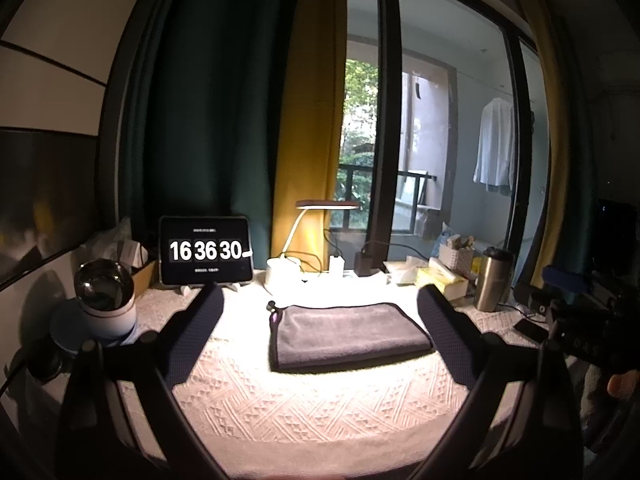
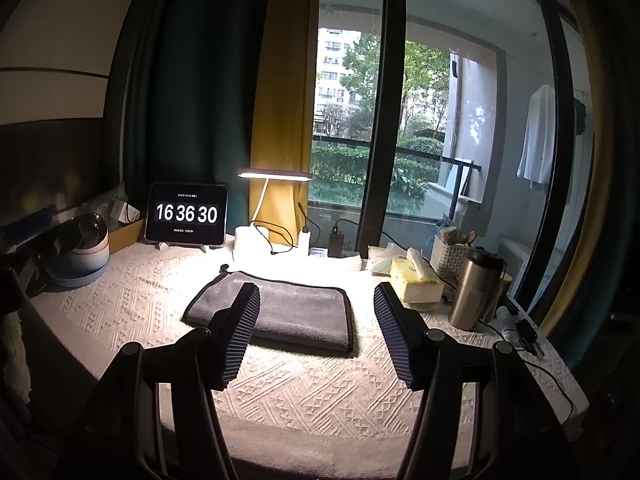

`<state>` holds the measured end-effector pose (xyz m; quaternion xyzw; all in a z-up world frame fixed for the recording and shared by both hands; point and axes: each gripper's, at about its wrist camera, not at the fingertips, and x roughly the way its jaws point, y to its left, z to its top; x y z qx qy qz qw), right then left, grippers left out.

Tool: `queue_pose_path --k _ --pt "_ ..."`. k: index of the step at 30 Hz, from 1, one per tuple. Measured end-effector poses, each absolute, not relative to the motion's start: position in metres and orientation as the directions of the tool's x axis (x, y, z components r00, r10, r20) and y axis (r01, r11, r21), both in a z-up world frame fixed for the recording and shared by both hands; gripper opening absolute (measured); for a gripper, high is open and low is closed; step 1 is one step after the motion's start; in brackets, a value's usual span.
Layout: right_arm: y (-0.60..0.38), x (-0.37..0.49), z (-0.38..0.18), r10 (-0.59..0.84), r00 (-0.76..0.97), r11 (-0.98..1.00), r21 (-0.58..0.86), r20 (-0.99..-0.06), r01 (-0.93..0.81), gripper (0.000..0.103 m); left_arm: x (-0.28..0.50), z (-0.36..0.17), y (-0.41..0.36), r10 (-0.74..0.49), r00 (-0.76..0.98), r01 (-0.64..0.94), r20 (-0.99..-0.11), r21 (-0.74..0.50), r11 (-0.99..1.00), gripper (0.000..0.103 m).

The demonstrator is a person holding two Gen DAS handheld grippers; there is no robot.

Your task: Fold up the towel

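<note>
- Left gripper (image 1: 320, 300) hovers over the counter's (image 1: 304, 408) near edge, fingers (image 1: 196, 336) spread wide, holding nothing
- Right gripper (image 2: 316, 300) likewise hangs with fingers (image 2: 240, 332) wide apart and empty
- Grey towel (image 2: 288, 310), folded into a flat rectangle, lies mid-counter on the patterned cloth
- Steel flask (image 2: 474, 290) stands toward the right edge
- Along the far edge: clock tablet (image 2: 186, 214) and lit lamp (image 2: 274, 176)

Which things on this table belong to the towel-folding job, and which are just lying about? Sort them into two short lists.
Belong to the job:
grey towel, lying folded on the tablecloth
left gripper, open
right gripper, open

Just lying about:
tablet clock
desk lamp
tissue box
steel flask
white basket
</note>
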<state>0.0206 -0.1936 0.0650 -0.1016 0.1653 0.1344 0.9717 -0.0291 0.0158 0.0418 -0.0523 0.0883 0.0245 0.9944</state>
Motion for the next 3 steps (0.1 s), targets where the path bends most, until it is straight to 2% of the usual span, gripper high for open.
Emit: queue_pose_path --k 3 --pt "-0.1921 0.0227 0.0632 0.239 0.904 0.942 -0.142 -0.356 -0.305 0.063 -0.0202 0.0389 0.0177 0.024 0.982 -0.045 -0.190 -0.109 0.993 0.098"
